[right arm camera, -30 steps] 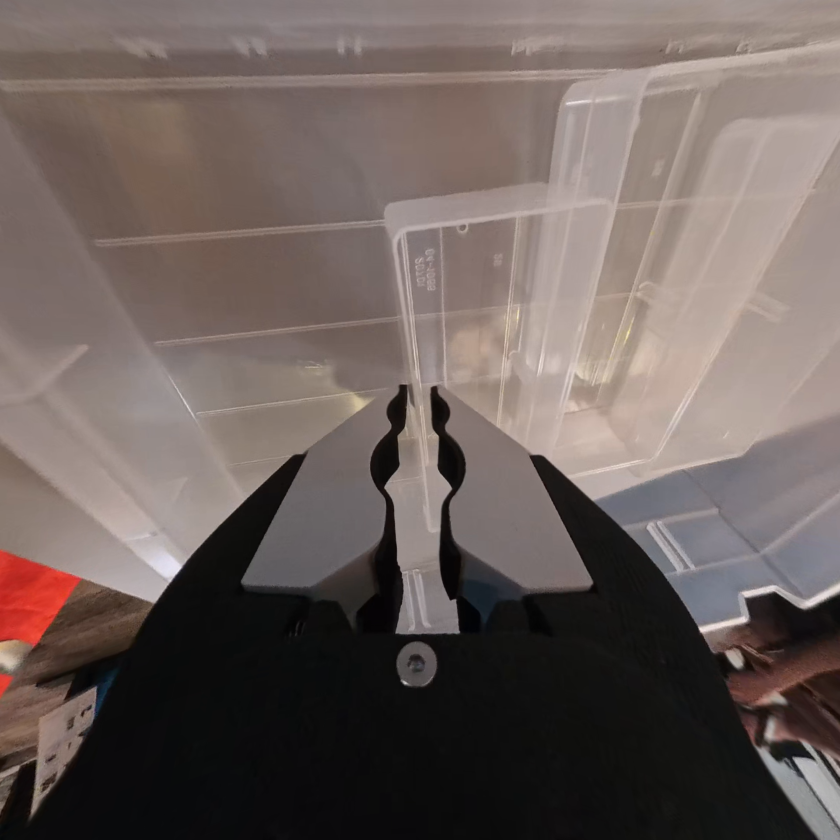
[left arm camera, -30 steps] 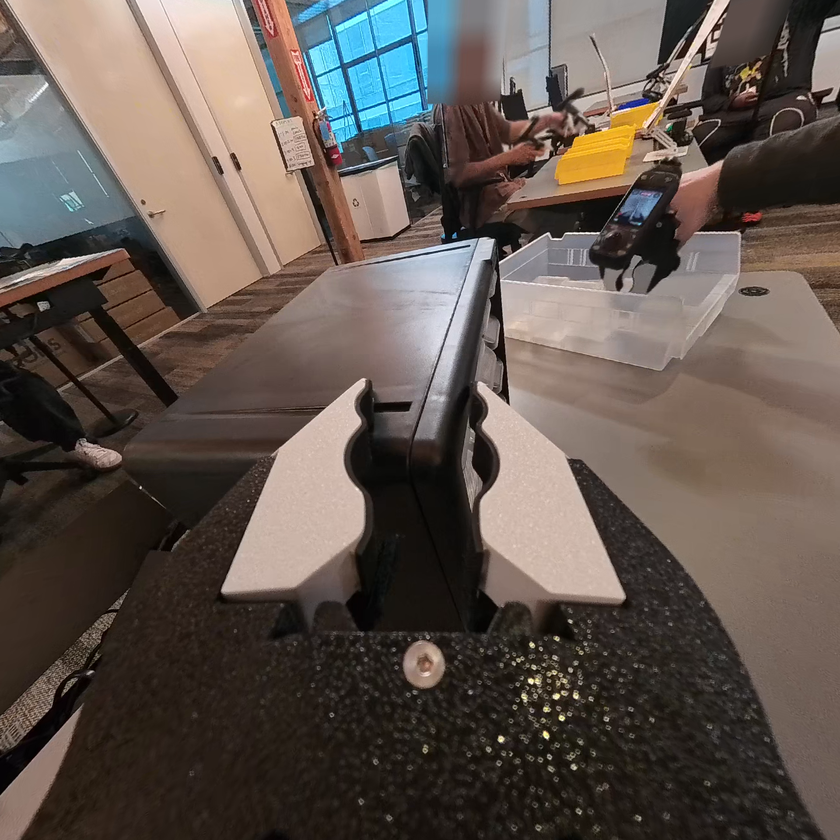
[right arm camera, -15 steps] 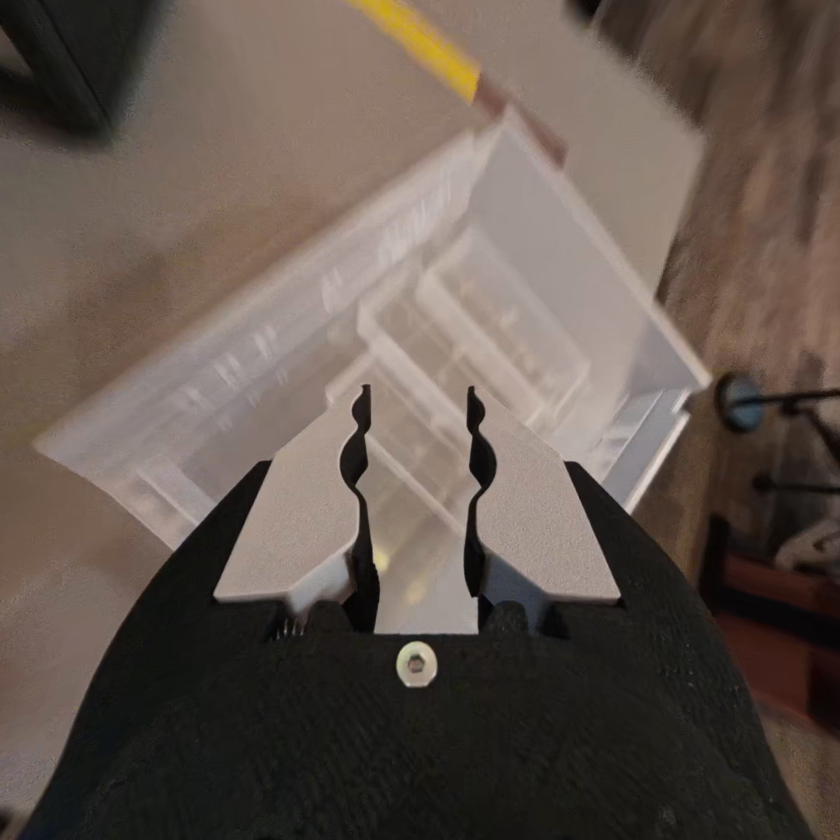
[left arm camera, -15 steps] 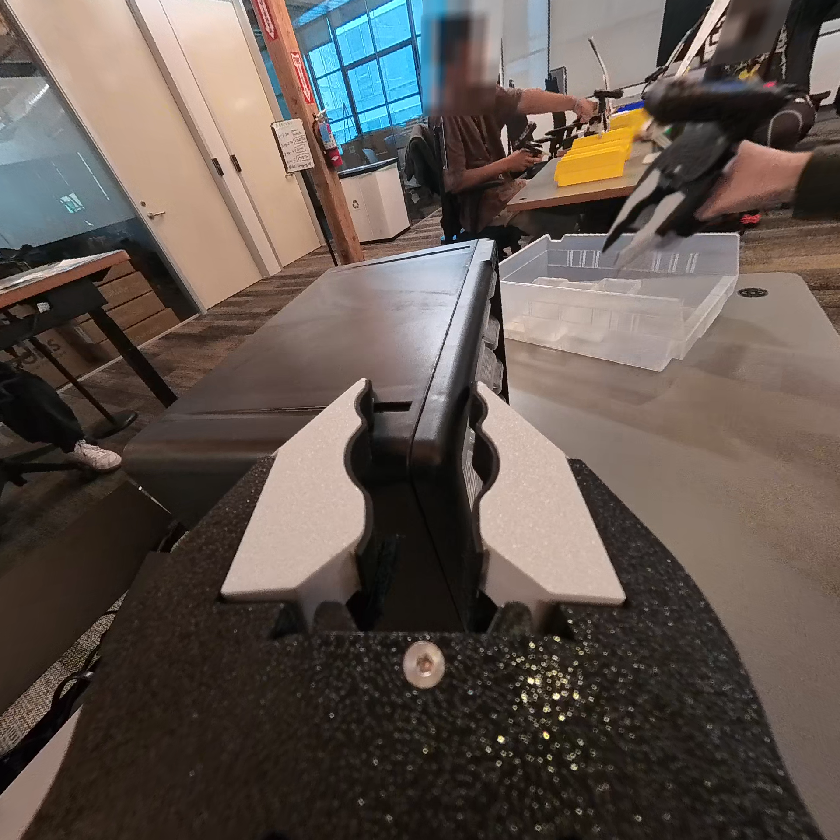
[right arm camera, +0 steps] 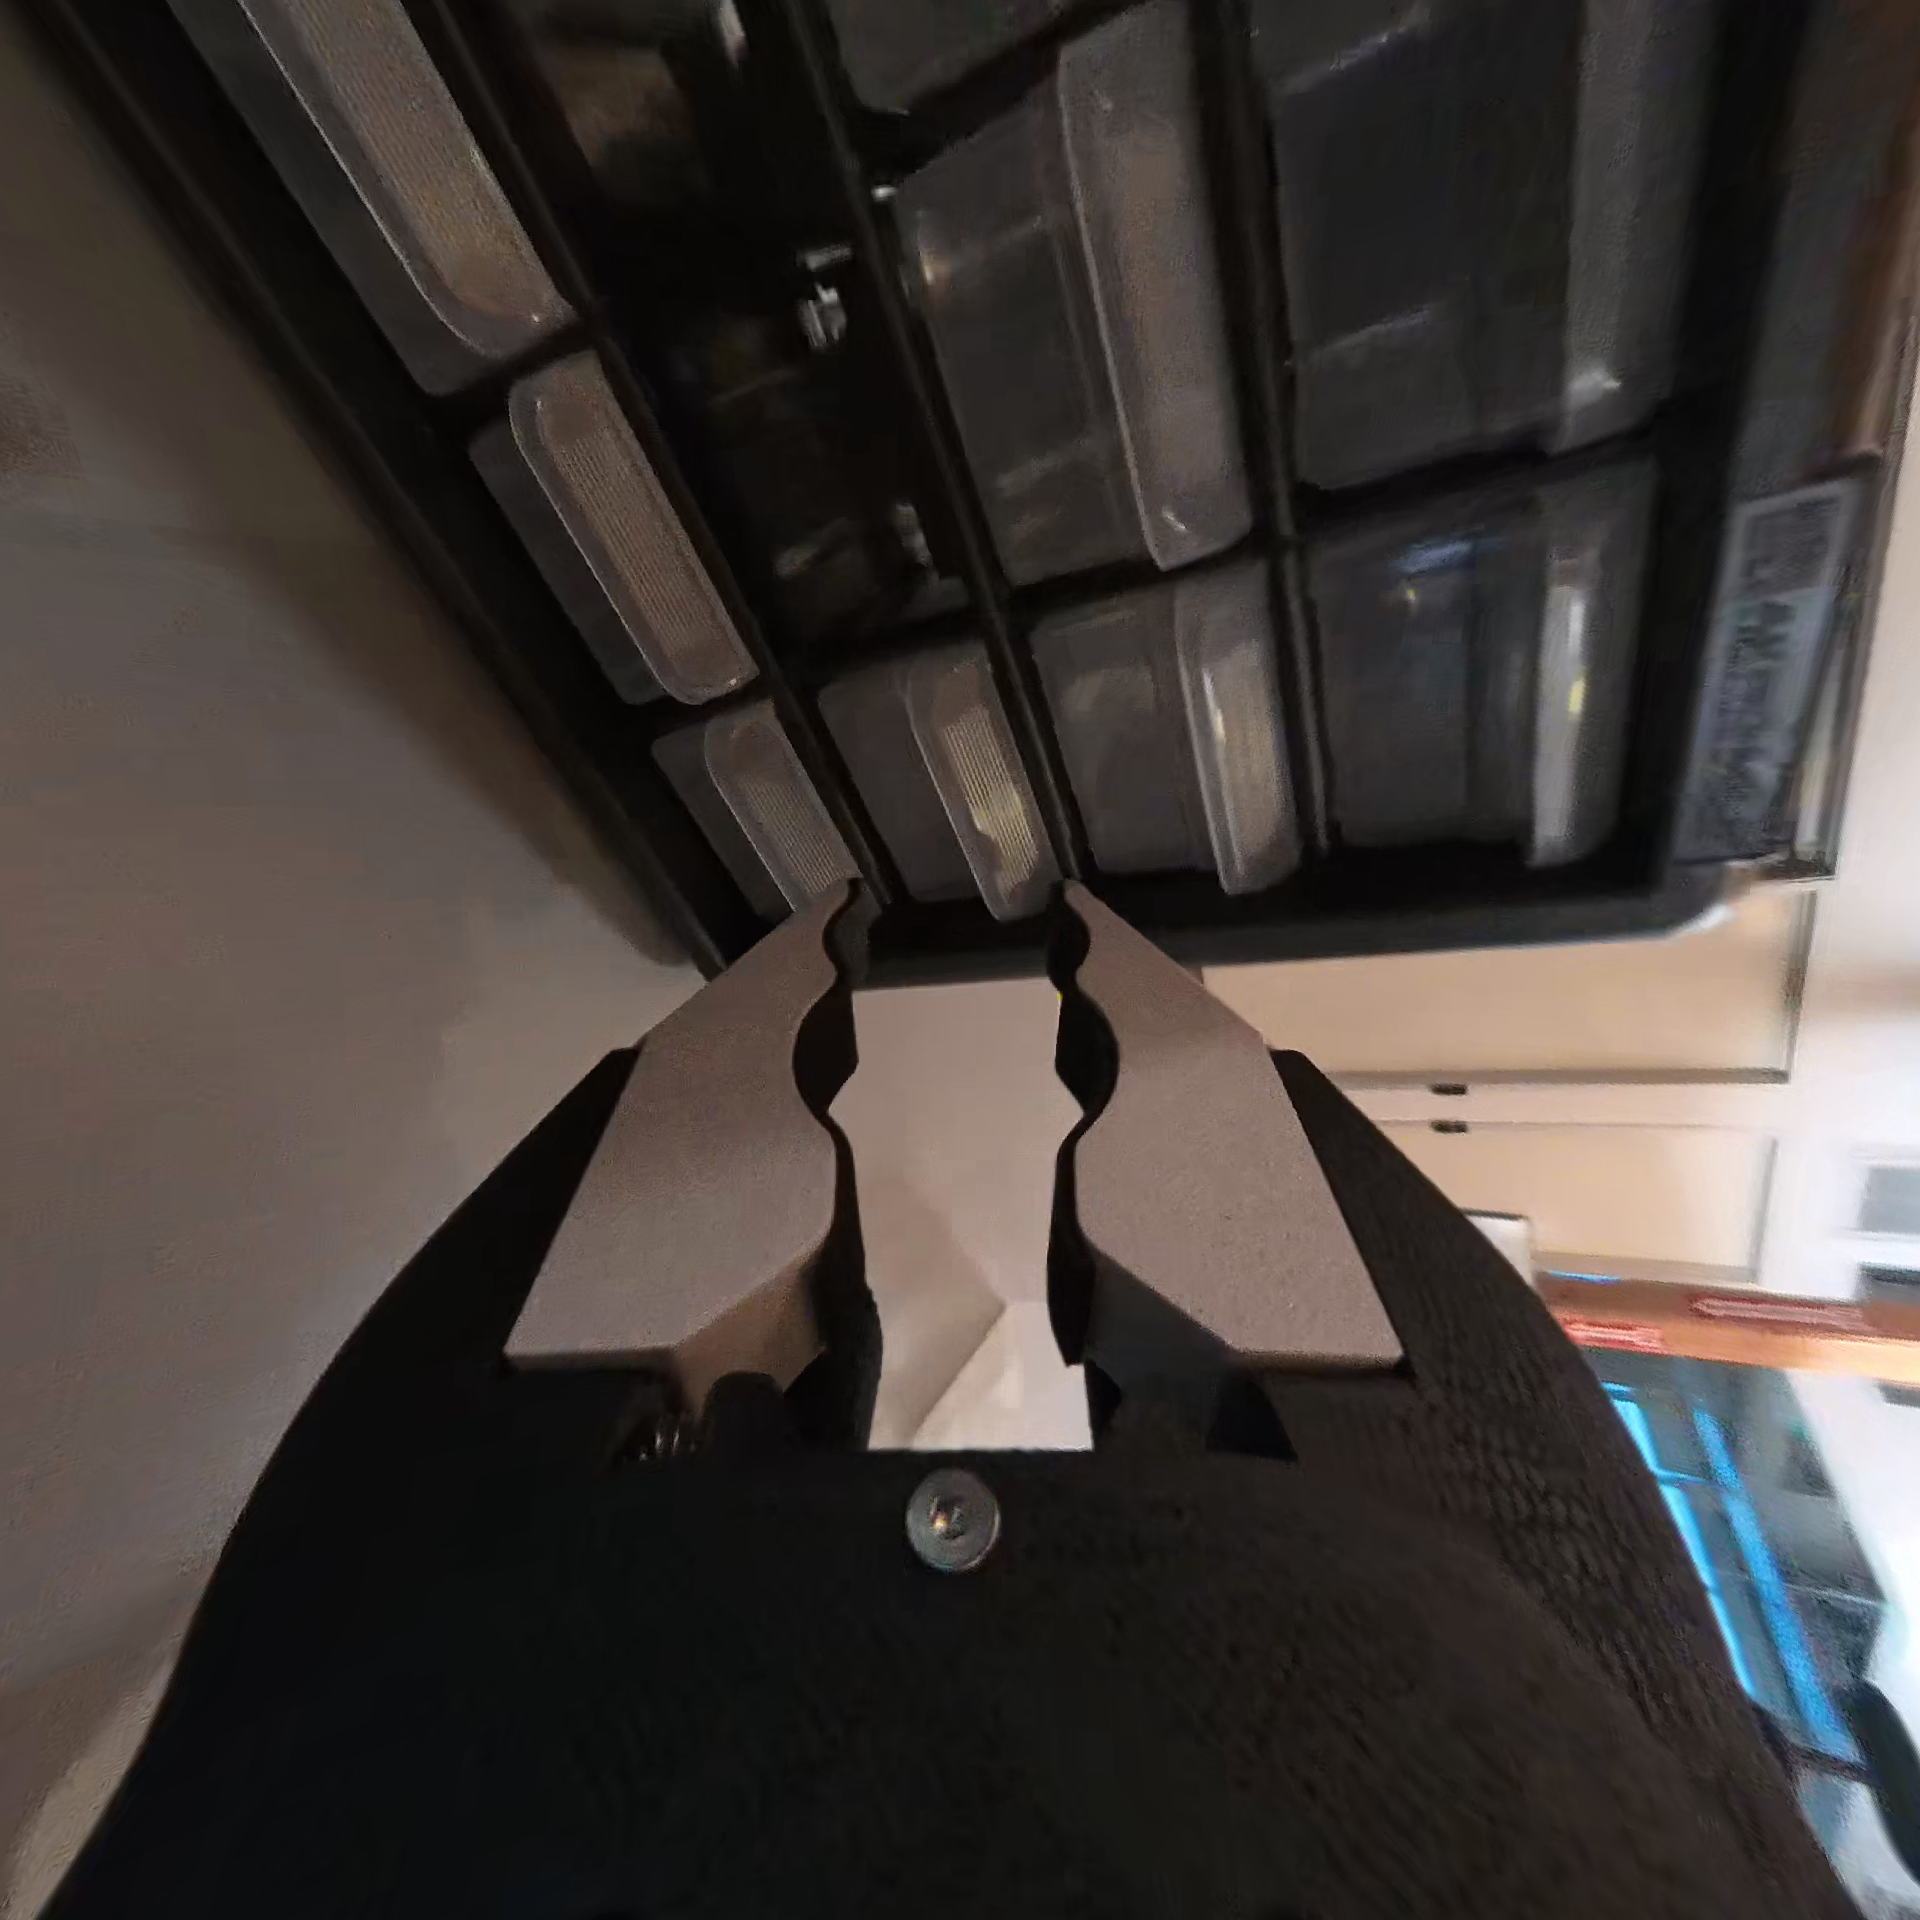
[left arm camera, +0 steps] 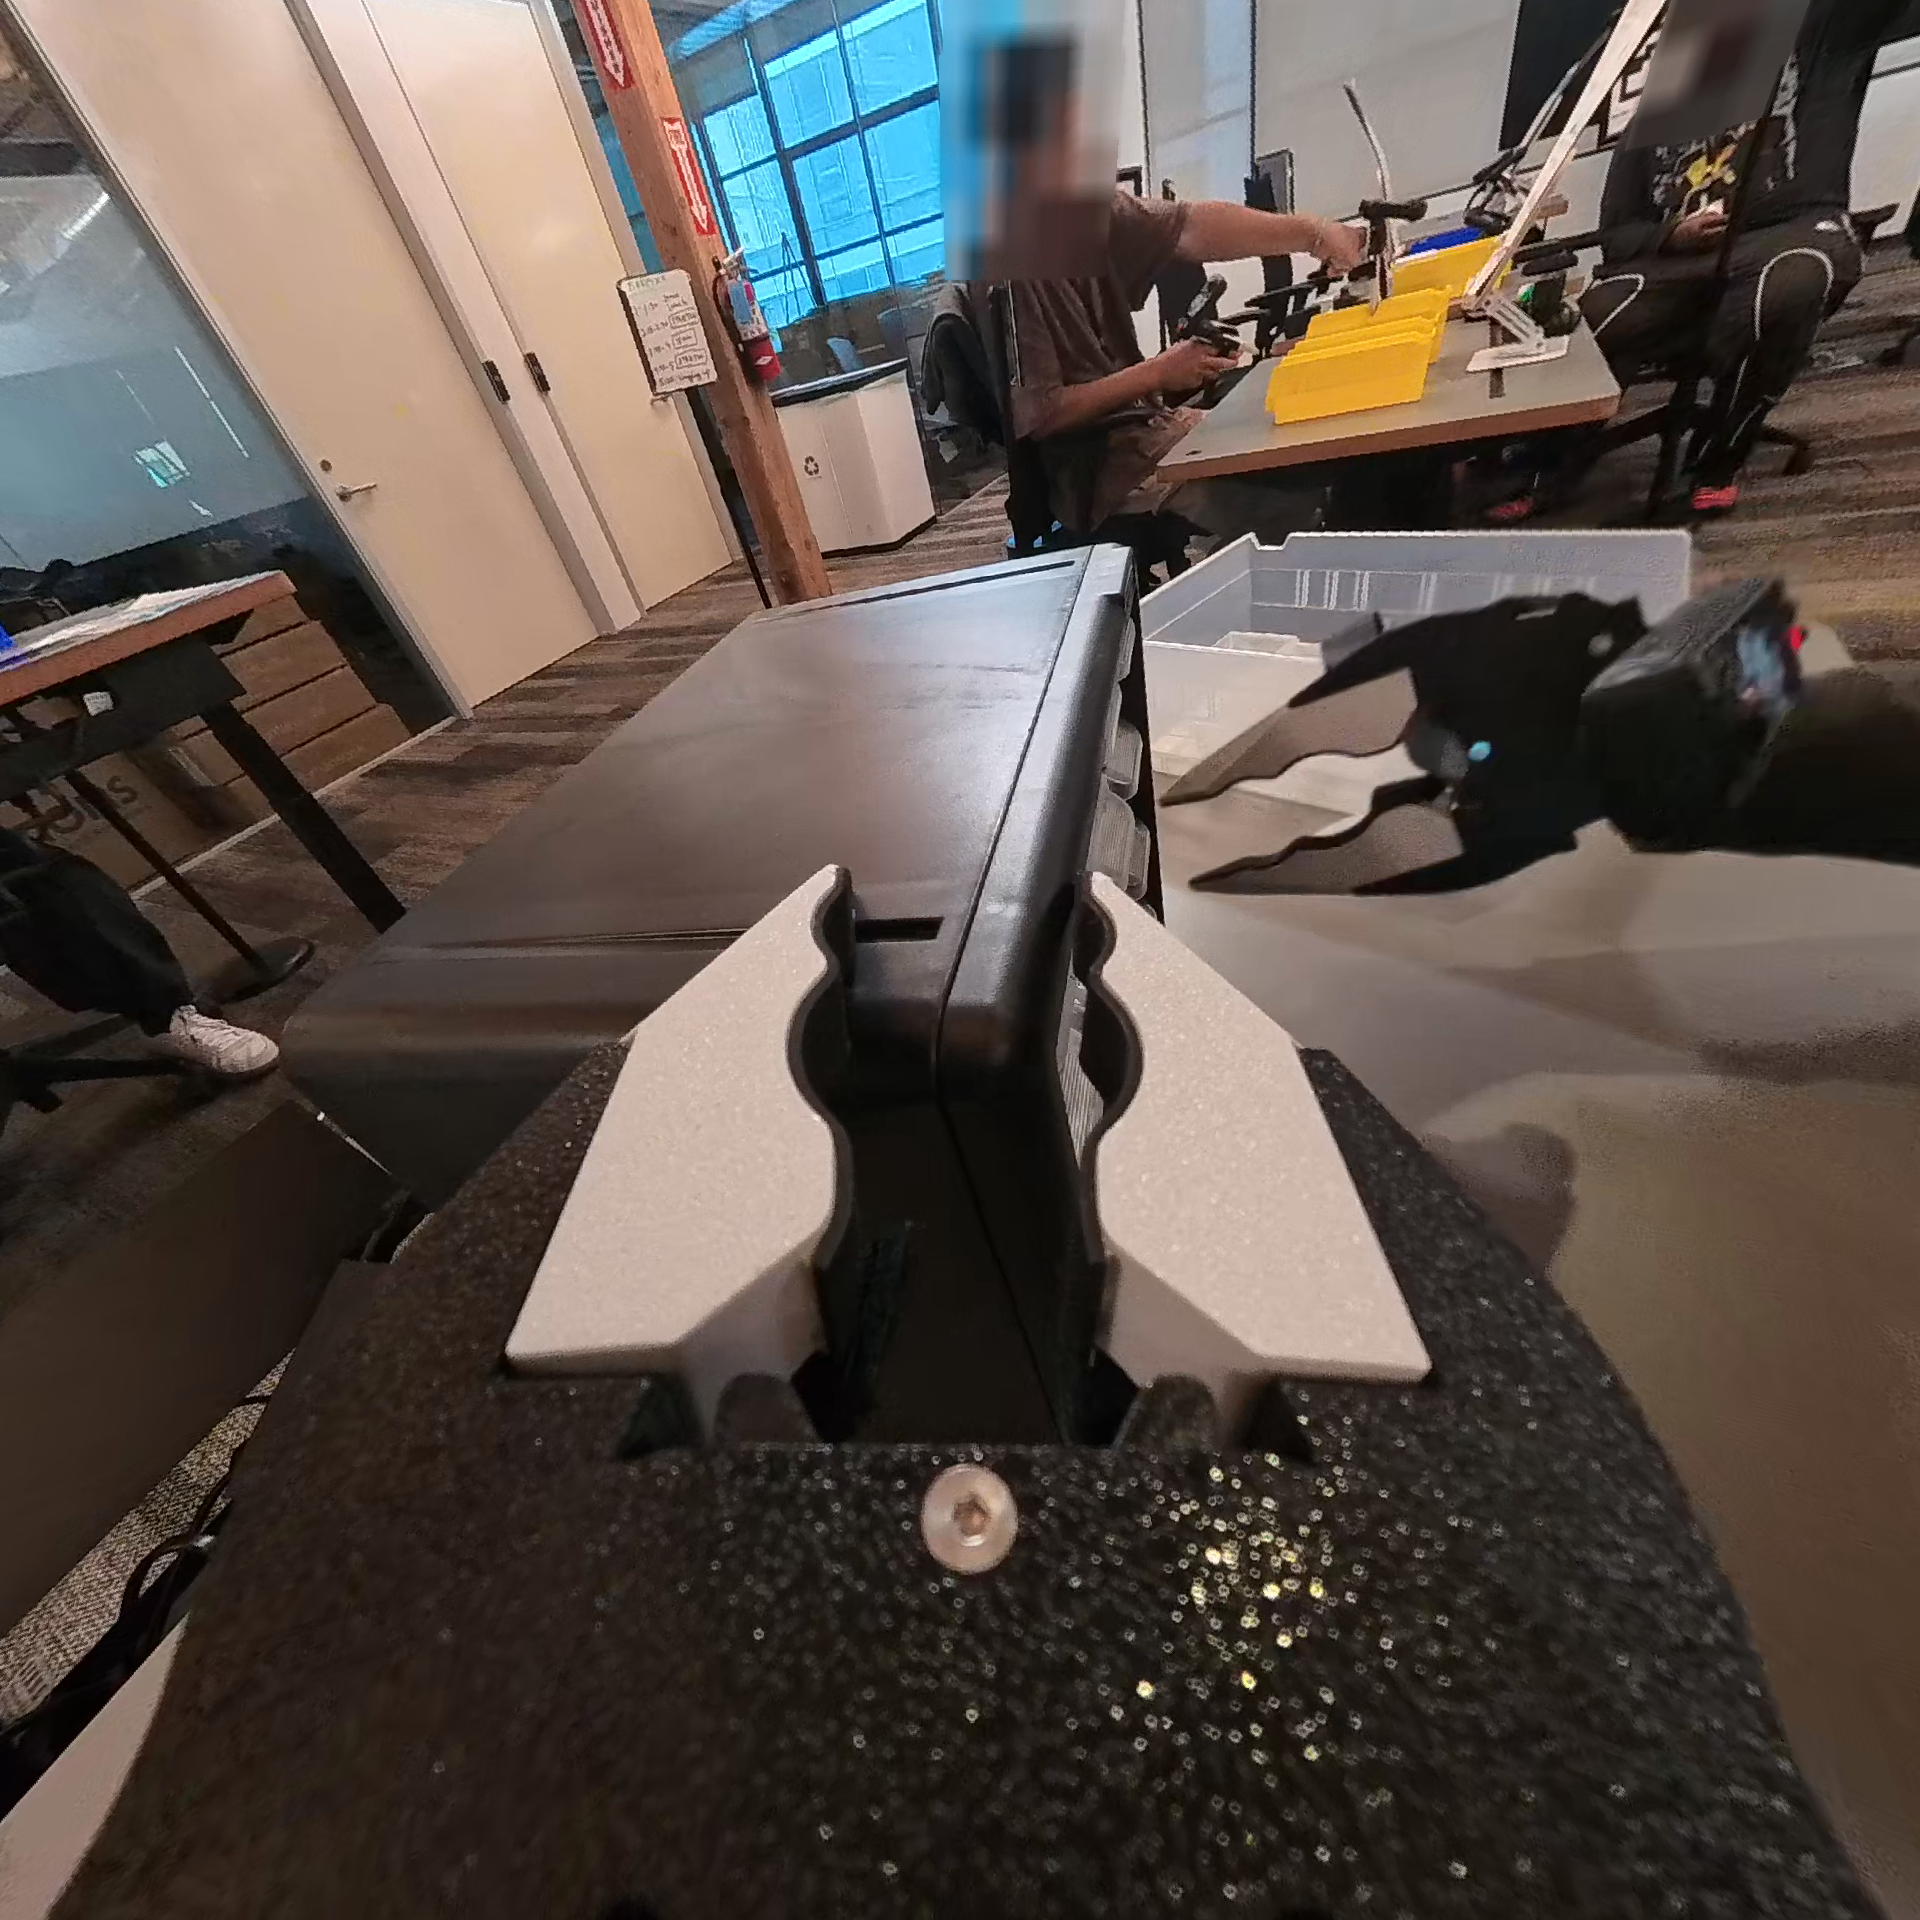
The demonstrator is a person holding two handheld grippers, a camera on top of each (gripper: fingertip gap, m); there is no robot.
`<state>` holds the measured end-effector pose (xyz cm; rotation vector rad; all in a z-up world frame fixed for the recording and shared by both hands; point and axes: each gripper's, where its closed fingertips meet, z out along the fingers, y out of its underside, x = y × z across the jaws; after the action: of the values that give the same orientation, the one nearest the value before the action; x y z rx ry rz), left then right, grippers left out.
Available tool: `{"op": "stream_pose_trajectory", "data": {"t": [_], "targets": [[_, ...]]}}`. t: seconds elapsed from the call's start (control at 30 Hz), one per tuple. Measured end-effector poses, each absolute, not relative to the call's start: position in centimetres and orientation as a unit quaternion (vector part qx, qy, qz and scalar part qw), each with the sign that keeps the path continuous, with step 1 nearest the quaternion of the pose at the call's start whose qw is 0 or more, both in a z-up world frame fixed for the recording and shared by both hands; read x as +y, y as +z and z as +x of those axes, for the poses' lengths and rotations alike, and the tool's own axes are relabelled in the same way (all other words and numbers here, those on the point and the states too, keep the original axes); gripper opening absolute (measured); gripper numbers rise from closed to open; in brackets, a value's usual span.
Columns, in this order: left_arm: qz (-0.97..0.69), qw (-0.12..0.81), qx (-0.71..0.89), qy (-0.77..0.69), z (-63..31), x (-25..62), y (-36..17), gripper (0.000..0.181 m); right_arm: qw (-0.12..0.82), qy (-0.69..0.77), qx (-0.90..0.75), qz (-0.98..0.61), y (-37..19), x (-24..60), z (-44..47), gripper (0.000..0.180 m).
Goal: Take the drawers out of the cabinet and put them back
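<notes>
Cabinet [left arm camera: 831,748] edge between left tongs [left arm camera: 961,914], right tongs [right arm camera: 956,904] facing drawers [right arm camera: 1081,343]

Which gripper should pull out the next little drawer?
The right gripper, probably. It is open, empty, and pointing at the small drawers on the cabinet front. The left gripper is busy, clamped on the cabinet's top edge to steady it.

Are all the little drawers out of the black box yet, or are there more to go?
Not yet. A few small clear drawers already lie in the clear bin on the table. Right now the left gripper clamps the cabinet edge, and the right gripper, open and empty, points at a drawer in the cabinet. Many drawers remain inside, and all must go back later.
</notes>
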<state>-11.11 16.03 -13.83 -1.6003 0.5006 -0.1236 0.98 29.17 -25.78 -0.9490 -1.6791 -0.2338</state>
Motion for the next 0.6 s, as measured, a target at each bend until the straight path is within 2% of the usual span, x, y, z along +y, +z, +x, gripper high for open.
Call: {"op": "stream_pose_trajectory", "data": {"t": [0.13, 0.27, 0.43, 0.6], "targets": [[-0.709, 0.667, 0.222, -0.054, -11.1, 16.0, -13.8, 0.04, 0.601, -0.124, -0.691, -0.382, -25.8, 30.3, 0.0, 0.034], [-0.709, 0.667, 0.222, -0.055, -11.2, 16.0, -13.8, 0.04, 0.627, -0.21, -0.686, -0.305, -25.3, 30.7, -0.4, 0.025], [-0.709, 0.667, 0.222, -0.055, -11.2, 16.0, -13.8, 0.04, 0.636, -0.219, -0.686, -0.279, -25.2, 30.4, -0.3, 0.011], [-0.708, 0.668, 0.222, -0.055, -11.2, 16.0, -13.8, 0.04, 0.644, -0.229, -0.68, -0.264, -25.2, 29.7, 0.5, 0.01]]}}
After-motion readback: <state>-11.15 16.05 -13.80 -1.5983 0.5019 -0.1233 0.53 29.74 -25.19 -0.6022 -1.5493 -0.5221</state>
